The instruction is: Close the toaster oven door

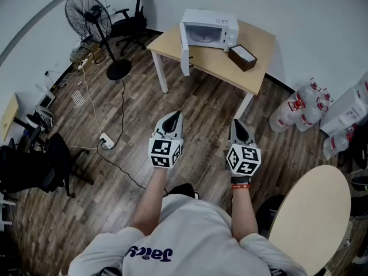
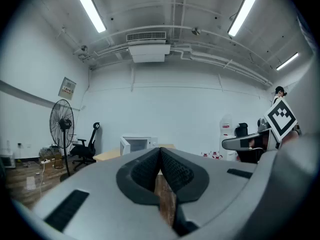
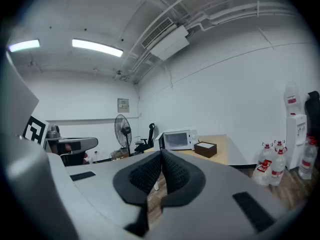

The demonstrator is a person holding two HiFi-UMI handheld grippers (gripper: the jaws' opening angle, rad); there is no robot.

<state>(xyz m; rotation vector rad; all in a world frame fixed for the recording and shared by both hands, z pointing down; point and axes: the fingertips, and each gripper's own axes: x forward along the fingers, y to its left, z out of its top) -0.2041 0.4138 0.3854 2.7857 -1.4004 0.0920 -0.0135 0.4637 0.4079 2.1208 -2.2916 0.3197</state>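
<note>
A white toaster oven (image 1: 210, 30) stands on a light wooden table (image 1: 259, 48) at the far side of the room. Its door (image 1: 185, 53) hangs open to the left. The oven also shows small in the left gripper view (image 2: 136, 144) and in the right gripper view (image 3: 176, 139). My left gripper (image 1: 172, 119) and right gripper (image 1: 240, 129) are held side by side over the wooden floor, well short of the table. Both are shut with nothing between their jaws.
A dark brown box (image 1: 242, 57) lies on the table right of the oven. A standing fan (image 1: 92, 22) and an office chair (image 1: 131, 22) are at the back left. Water bottles (image 1: 299, 111) stand right, a round table (image 1: 313, 217) near right, and cables (image 1: 106, 140) on the floor.
</note>
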